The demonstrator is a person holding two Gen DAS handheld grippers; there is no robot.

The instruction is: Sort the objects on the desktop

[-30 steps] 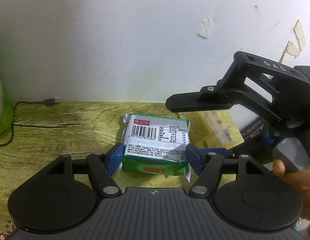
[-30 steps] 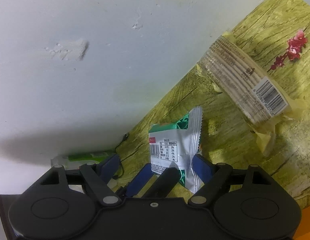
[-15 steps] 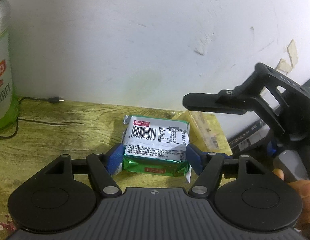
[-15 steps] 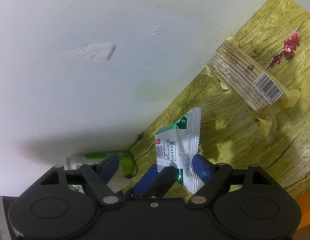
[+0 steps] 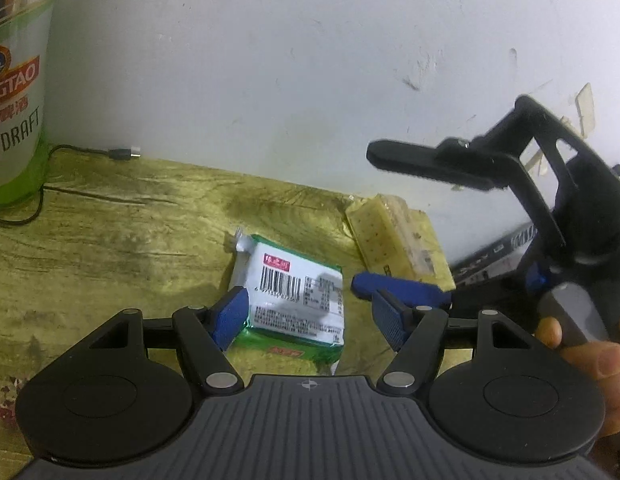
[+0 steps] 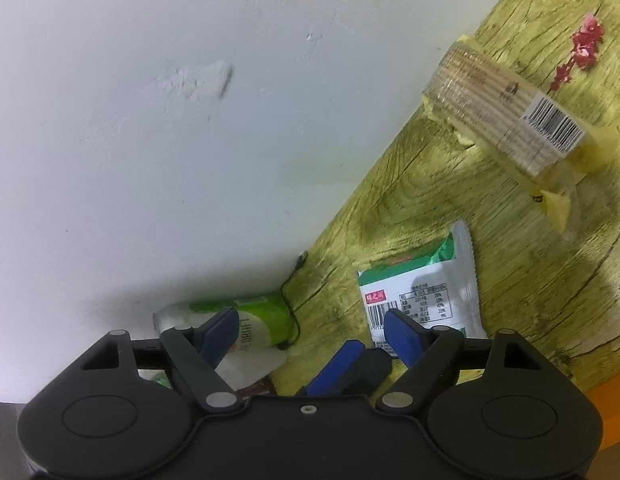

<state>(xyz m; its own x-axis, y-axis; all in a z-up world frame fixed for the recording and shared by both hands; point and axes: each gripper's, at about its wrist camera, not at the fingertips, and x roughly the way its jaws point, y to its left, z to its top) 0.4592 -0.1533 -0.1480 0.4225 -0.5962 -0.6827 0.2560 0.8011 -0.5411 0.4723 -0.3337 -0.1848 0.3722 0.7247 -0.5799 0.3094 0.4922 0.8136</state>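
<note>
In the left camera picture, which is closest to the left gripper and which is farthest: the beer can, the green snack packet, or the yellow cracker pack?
1. Green snack packet: between the left gripper's fingers.
2. Yellow cracker pack: beyond it, to the right, by the wall.
3. Beer can: far left, against the wall.

The left gripper (image 5: 310, 312) is straddling a green snack packet (image 5: 295, 308) lying on the yellow wood-grain table (image 5: 109, 240), its left pad touching, its right pad clear. A cracker pack (image 5: 394, 236) is lying far right; a beer can (image 5: 13, 80) is standing far left.
</note>
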